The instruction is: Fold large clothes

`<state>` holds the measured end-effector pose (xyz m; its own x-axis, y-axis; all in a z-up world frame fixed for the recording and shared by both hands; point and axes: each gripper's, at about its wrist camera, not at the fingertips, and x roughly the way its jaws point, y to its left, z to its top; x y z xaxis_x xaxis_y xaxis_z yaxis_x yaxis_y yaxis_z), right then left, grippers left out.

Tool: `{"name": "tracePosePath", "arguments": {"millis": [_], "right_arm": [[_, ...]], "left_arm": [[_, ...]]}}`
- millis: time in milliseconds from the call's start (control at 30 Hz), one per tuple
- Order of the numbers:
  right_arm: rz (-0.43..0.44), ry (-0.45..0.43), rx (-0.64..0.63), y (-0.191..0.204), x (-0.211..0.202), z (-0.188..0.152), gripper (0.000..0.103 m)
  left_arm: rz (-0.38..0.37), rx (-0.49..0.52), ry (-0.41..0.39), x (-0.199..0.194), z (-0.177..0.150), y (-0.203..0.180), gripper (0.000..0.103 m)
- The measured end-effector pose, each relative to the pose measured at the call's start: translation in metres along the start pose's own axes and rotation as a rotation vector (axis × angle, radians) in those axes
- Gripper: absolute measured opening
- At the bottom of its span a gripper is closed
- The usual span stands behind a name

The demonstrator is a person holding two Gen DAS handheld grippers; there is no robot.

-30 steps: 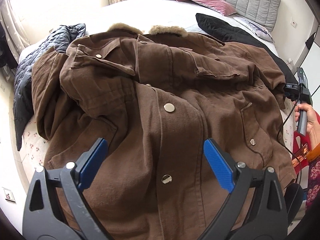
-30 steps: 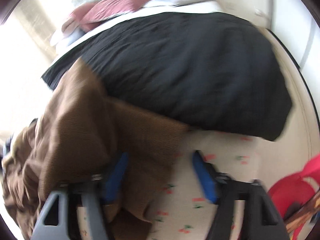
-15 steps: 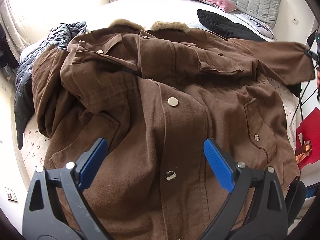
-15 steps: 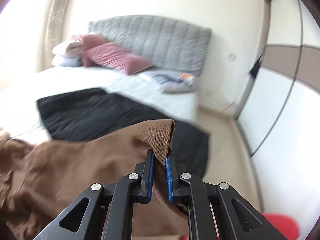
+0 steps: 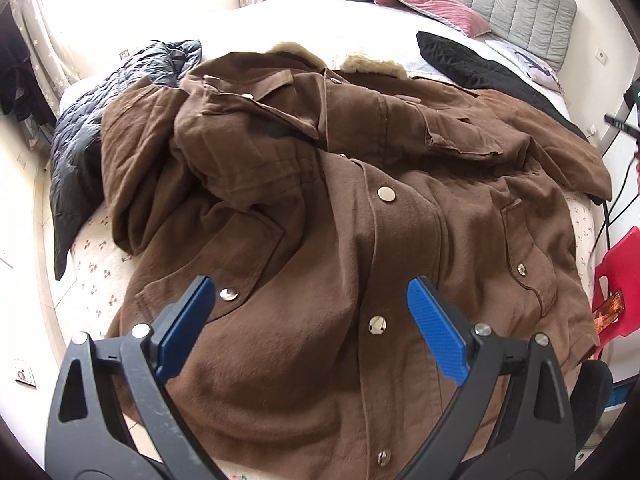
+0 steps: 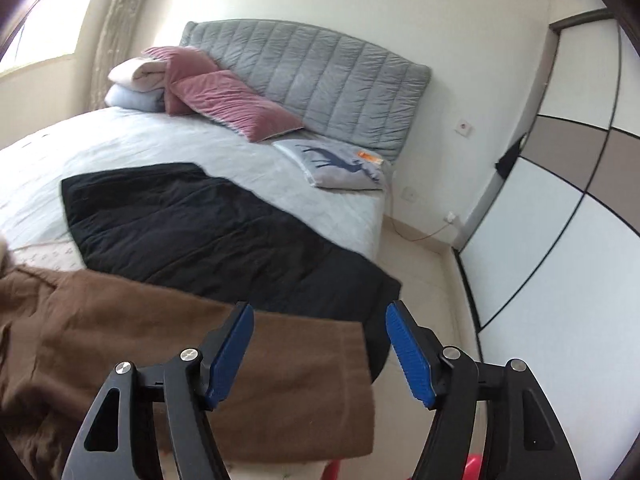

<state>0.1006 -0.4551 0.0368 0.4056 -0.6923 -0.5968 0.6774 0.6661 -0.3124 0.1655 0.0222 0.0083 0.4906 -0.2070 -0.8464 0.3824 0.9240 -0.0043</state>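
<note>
A large brown cotton coat with a tan fur collar and silver snap buttons lies spread front-up across the near end of a wide bed, its hem toward the camera and its collar toward the far side. One sleeve stretches flat to the right, its cuff at the mattress edge, overlapping a black quilted garment that runs diagonally toward the headboard. A dark grey-blue puffer jacket is bunched at the coat's left shoulder, draping over the bed's left edge.

The left gripper hovers over the coat's lower front, its blue-padded fingers spread wide with nothing between them. The right gripper hangs above the outstretched sleeve; its fingers have just been opening and now stand well apart, empty, the cuff lying loose on the bed below them.

The bed wears a pale sheet, white at the far end and sprigged with small red flowers near the coat. A padded grey quilted headboard stands against a cream wall, with two dusty-pink velvet pillows, a folded pale blanket stack and a grey cushion printed with a blue deer before it. A wardrobe with white and taupe panels fills the right wall. Bright daylight pours through a curtained window at far left. A red plastic stool sits on the floor at the bed's right side.
</note>
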Motion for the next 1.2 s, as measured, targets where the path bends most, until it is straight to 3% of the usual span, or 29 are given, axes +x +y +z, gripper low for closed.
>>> {"name": "tracePosePath", "arguments": {"millis": [133, 367, 533, 633, 700, 833, 933, 1033, 1200], "right_arm": [[0.164, 0.020, -0.034, 0.023, -0.033, -0.024, 0.070], [0.335, -0.005, -0.035, 0.041, -0.095, -0.065, 0.073], [0.414, -0.052, -0.057, 0.044, -0.141, -0.090, 0.079], [0.418, -0.069, -0.123, 0.050, -0.165, -0.105, 0.081], [0.467, -0.077, -0.169, 0.053, -0.178, -0.116, 0.081], [0.655, 0.011, -0.177, 0.053, -0.185, -0.137, 0.087], [0.741, 0.083, -0.137, 0.051, -0.179, -0.154, 0.089], [0.768, 0.155, -0.127, 0.053, -0.167, -0.173, 0.089], [0.784, 0.262, -0.126, 0.059, -0.151, -0.210, 0.089]], "left_arm": [[-0.006, -0.005, -0.019, -0.016, -0.009, 0.007, 0.097], [-0.040, -0.050, -0.043, -0.045, -0.031, 0.024, 0.097], [-0.074, -0.101, -0.038, -0.059, -0.046, 0.038, 0.097], [-0.097, -0.132, -0.048, -0.066, -0.057, 0.047, 0.097], [-0.103, -0.141, -0.043, -0.069, -0.063, 0.049, 0.097], [-0.102, -0.118, -0.029, -0.071, -0.076, 0.050, 0.097], [-0.133, -0.132, -0.016, -0.069, -0.088, 0.058, 0.097], [-0.144, -0.148, 0.007, -0.061, -0.100, 0.071, 0.097], [-0.057, -0.122, -0.023, -0.042, -0.123, 0.097, 0.097]]}}
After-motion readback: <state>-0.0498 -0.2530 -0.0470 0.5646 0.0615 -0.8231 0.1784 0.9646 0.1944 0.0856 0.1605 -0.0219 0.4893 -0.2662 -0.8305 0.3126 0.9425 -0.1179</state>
